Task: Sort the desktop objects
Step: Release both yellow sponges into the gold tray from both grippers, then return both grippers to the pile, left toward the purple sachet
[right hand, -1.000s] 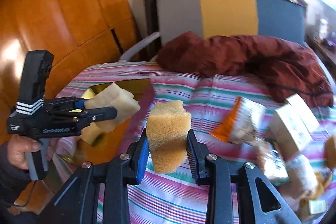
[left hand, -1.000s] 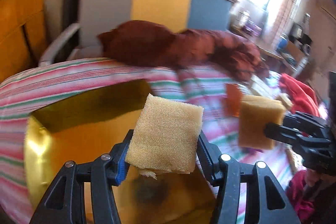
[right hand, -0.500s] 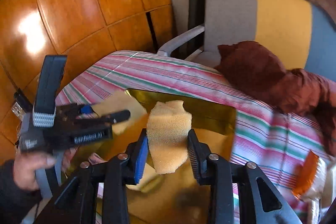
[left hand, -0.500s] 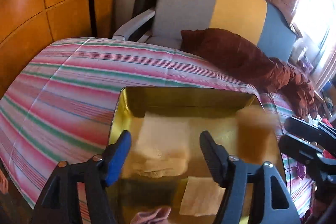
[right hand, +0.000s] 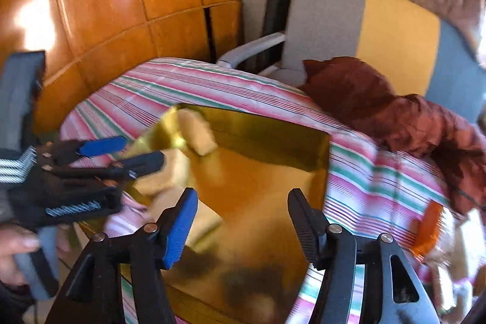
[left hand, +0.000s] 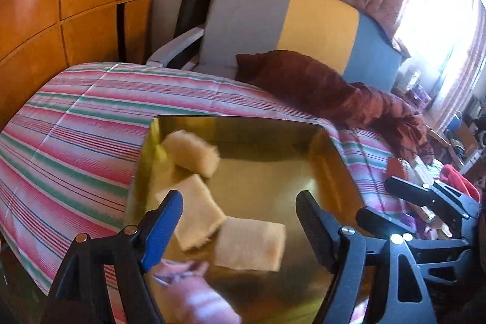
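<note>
A gold tray point(left hand: 331, 148) lies on the striped tablecloth; it also shows in the right wrist view point(right hand: 322, 148). Three yellow sponges lie in it: one at the back left point(left hand: 194, 152), one in the middle left point(left hand: 197, 216), one at the front point(left hand: 250, 243). My left gripper point(left hand: 240, 216) is open and empty above the tray. My right gripper point(right hand: 241, 216) is open and empty over the tray too, and shows at the right of the left wrist view point(left hand: 395, 202). The left gripper appears at the left of the right wrist view point(right hand: 127, 152).
A pink striped cloth point(left hand: 200, 299) lies at the tray's front. An orange packet point(right hand: 428, 230) and other small items lie on the tablecloth point(left hand: 76, 141) to the right. A dark red garment point(left hand: 334, 90) lies behind, before a grey, yellow and blue chair point(left hand: 303, 26).
Both grippers carried sponges over the tray and opened. The left sponge dropped first, then the right one; both now lie in the tray.
</note>
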Demonstrator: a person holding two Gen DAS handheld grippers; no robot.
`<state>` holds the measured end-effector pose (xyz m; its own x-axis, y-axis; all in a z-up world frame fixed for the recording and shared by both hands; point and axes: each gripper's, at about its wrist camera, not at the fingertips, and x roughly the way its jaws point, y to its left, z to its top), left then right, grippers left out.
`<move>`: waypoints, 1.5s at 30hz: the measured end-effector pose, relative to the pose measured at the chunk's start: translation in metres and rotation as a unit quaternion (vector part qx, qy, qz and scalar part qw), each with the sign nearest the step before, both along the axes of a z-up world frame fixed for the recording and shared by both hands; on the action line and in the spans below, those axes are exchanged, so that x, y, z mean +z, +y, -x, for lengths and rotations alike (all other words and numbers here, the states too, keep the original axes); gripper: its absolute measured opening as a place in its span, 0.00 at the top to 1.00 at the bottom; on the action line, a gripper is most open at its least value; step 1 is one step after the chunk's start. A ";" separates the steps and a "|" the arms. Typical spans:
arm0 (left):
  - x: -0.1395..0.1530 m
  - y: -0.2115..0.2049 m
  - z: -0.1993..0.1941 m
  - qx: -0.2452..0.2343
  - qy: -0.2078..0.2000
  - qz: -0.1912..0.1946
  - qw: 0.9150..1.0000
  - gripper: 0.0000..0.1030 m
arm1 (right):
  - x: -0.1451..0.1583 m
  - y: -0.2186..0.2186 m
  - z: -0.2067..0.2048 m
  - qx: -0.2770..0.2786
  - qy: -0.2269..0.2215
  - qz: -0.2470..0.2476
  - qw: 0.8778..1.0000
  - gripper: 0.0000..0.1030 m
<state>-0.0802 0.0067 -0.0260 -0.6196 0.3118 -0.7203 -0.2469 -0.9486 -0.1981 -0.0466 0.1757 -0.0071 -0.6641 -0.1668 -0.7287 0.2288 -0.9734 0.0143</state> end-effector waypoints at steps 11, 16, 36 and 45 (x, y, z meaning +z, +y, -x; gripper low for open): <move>0.017 0.060 -0.031 -0.076 0.009 0.000 0.997 0.24 | 0.007 0.055 -0.050 -0.084 0.022 -0.061 0.994 0.35; 0.020 0.090 -0.036 -0.103 0.009 0.007 0.995 0.24 | 0.013 0.080 -0.068 -0.109 0.031 -0.067 0.991 0.35; 0.017 0.187 -0.042 -0.191 0.005 0.037 0.981 0.24 | 0.019 0.153 -0.101 -0.169 0.038 -0.060 0.983 0.28; 0.007 0.220 -0.040 -0.220 -0.005 0.046 0.974 0.24 | 0.017 0.185 -0.104 -0.196 0.033 -0.075 0.977 0.28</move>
